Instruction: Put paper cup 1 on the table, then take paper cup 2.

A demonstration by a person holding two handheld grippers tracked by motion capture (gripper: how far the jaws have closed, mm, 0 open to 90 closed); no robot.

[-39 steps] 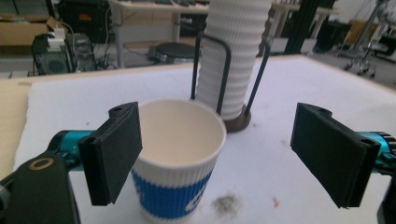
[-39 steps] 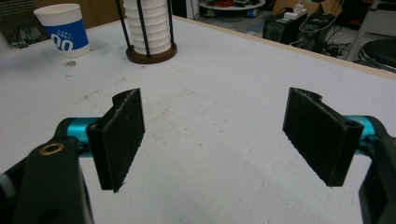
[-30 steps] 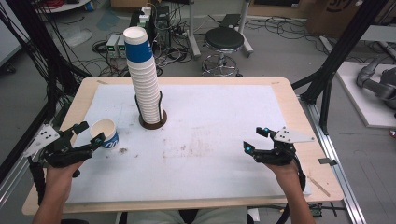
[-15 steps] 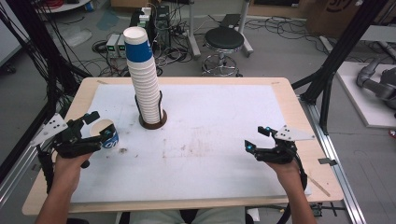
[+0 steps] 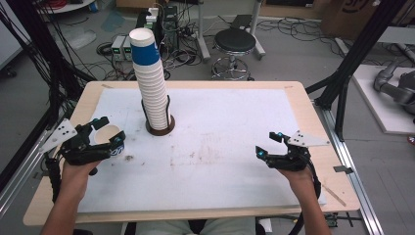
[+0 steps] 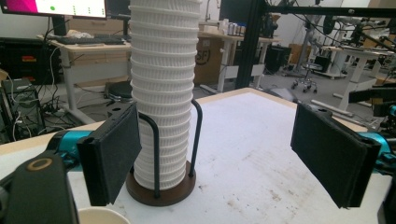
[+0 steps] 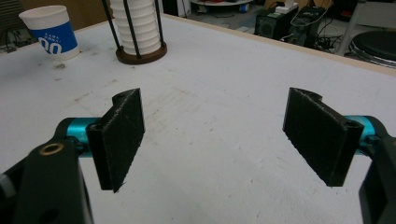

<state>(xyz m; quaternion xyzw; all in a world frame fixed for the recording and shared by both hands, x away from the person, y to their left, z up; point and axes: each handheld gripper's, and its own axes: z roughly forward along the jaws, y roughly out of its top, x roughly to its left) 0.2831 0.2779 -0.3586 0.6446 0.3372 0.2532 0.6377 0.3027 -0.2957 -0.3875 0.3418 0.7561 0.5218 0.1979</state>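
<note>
High view, paper cup [image 5: 110,138] upright between spread jaws of left gripper [image 5: 108,133], right gripper [image 5: 267,144] open

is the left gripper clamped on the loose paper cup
No: the left gripper has its jaws wide apart, and the paper cup stands free on the table.

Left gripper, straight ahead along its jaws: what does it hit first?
Most likely the tall stack of white ribbed paper cups in its dark round wire holder, ahead between the open left gripper jaws, toward the left one. Depth is unclear.
</note>
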